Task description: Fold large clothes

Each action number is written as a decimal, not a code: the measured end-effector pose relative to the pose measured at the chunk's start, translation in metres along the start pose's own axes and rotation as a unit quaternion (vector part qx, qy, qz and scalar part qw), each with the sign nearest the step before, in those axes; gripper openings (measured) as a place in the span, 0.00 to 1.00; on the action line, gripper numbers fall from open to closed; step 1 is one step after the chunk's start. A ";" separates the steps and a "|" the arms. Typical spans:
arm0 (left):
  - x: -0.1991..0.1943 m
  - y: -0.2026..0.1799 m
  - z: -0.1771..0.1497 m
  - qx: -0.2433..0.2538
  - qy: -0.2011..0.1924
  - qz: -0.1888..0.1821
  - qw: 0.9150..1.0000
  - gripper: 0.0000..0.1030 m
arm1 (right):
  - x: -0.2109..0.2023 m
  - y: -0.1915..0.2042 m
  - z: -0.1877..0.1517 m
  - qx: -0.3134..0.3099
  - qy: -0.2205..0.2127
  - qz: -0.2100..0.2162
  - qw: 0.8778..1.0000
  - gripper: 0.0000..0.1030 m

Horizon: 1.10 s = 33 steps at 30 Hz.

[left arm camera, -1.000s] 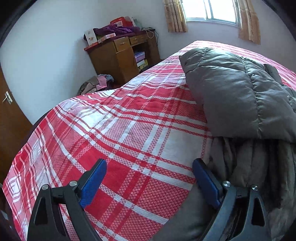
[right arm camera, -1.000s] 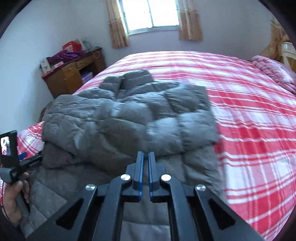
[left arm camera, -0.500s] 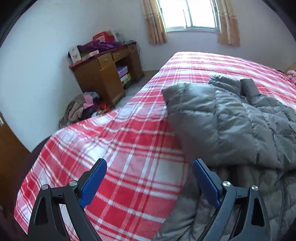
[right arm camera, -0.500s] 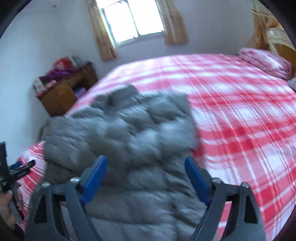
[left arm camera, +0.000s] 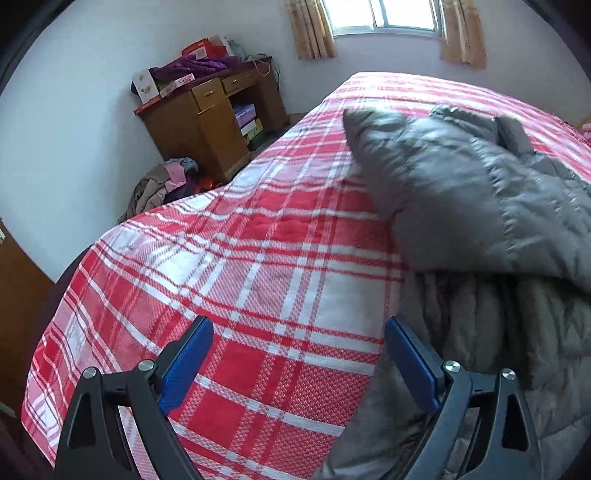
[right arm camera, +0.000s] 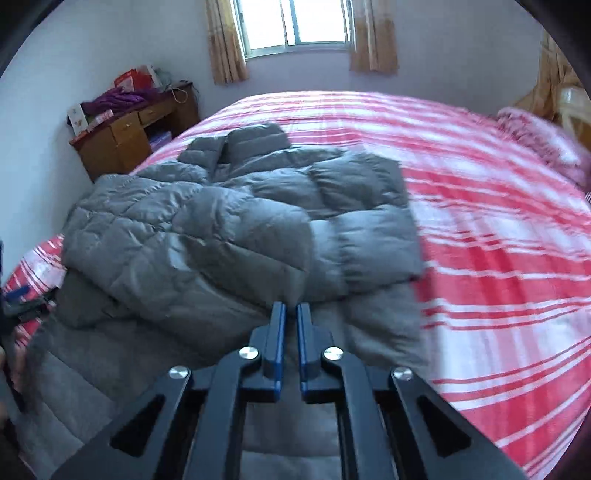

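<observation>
Half a second ago the right gripper (right arm camera: pixel 291 310) stood wide over the grey puffer jacket (right arm camera: pixel 236 229); its jaws have just been closing and now stand almost together, a thin slit between the blue pads, with no cloth caught in them. It hangs at the lower middle of the right wrist view, just above the jacket's near edge. That jacket lies folded on the bed (right arm camera: pixel 498 229) with its red and white plaid cover, filling the left and centre of the frame, collar toward the window (right arm camera: pixel 295 26) at the top. From the left wrist view the left gripper (left arm camera: pixel 297 354) is spread wide, with only plaid cover between its fingers; the right finger sits just beside the jacket's edge (left arm camera: pixel 480 206), which fills the right side of that frame. A wooden desk (left arm camera: pixel 207 122) piled with boxes and purple cloth stands at the upper left, with a heap of clothes (left arm camera: pixel 166 184) on the floor beside it.
</observation>
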<state>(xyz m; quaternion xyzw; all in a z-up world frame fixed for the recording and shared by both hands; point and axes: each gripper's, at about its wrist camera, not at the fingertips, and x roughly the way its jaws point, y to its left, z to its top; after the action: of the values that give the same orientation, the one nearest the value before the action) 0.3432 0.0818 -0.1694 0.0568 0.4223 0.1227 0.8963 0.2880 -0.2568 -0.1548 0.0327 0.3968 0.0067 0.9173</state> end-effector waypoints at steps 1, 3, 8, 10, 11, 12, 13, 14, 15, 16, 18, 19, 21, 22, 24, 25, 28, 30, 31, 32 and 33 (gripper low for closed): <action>-0.004 0.000 0.003 0.001 0.000 -0.004 1.000 0.91 | 0.001 -0.002 0.000 -0.002 0.001 -0.014 1.000 0.07; -0.018 0.000 0.014 0.003 -0.005 -0.023 1.000 0.91 | 0.005 -0.015 0.000 0.020 0.006 -0.024 0.999 0.08; -0.055 -0.011 0.058 0.014 -0.053 -0.052 0.997 0.91 | -0.021 -0.028 0.004 0.053 -0.030 -0.034 0.998 0.20; -0.060 -0.023 0.076 0.011 -0.067 -0.056 0.996 0.91 | -0.035 -0.019 0.016 0.045 -0.048 -0.025 0.998 0.42; -0.061 -0.030 0.086 0.006 -0.076 -0.057 0.996 0.91 | -0.041 -0.008 0.025 0.041 -0.056 -0.012 0.998 0.69; -0.059 -0.039 0.095 0.001 -0.082 -0.058 0.995 0.91 | -0.044 -0.001 0.033 0.043 -0.067 0.000 0.997 0.80; -0.055 -0.049 0.102 -0.004 -0.082 -0.066 0.994 0.91 | -0.044 0.008 0.043 0.047 -0.078 0.013 0.996 0.79; -0.050 -0.057 0.107 -0.008 -0.083 -0.072 0.994 0.91 | -0.040 0.016 0.050 0.047 -0.079 0.017 0.996 0.70; -0.046 -0.064 0.110 -0.011 -0.082 -0.074 0.994 0.91 | -0.034 0.024 0.058 0.049 -0.076 0.018 0.996 0.59; -0.037 -0.072 0.113 -0.017 -0.073 -0.079 0.994 0.91 | -0.026 0.030 0.063 0.052 -0.073 0.022 0.996 0.56; -0.016 -0.087 0.116 -0.026 -0.058 -0.090 0.994 0.91 | -0.005 0.040 0.071 0.067 -0.066 0.021 0.995 0.55; -0.007 -0.093 0.116 -0.028 -0.052 -0.087 0.994 0.91 | 0.006 0.044 0.073 0.073 -0.062 0.016 0.995 0.55; 0.023 -0.105 0.112 -0.027 -0.024 -0.077 0.996 0.91 | 0.026 0.052 0.072 0.074 -0.058 0.003 0.996 0.55; 0.033 -0.108 0.109 -0.027 -0.013 -0.075 0.997 0.91 | 0.035 0.052 0.070 0.078 -0.055 -0.001 0.995 0.55; 0.055 -0.115 0.100 -0.024 0.002 -0.071 0.997 0.91 | 0.055 0.049 0.064 0.083 -0.035 0.001 0.996 0.55; 0.060 -0.119 0.097 -0.021 0.001 -0.072 0.997 0.92 | 0.064 0.046 0.060 0.085 -0.026 0.001 0.996 0.55; 0.063 -0.129 0.089 -0.007 -0.021 -0.066 0.998 0.94 | 0.081 0.042 0.045 0.073 -0.028 0.000 0.997 0.55; 0.064 -0.133 0.087 -0.001 -0.023 -0.060 0.998 0.95 | 0.082 0.038 0.041 0.078 -0.029 0.006 0.996 0.55; 0.064 -0.134 0.086 0.000 -0.022 -0.058 0.998 0.95 | 0.082 0.037 0.041 0.082 -0.028 0.007 0.996 0.55; 0.065 -0.136 0.085 0.002 -0.020 -0.055 0.998 0.95 | 0.082 0.035 0.040 0.086 -0.027 0.009 0.996 0.55; 0.066 -0.135 0.085 0.003 -0.018 -0.054 0.998 0.95 | 0.084 0.034 0.040 0.086 -0.024 0.009 0.996 0.55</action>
<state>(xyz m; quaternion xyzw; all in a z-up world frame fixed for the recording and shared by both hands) 0.4725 -0.0309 -0.1921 0.0388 0.4092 0.0722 0.9088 0.3746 -0.2216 -0.1862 0.1157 0.3734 -0.0197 0.9202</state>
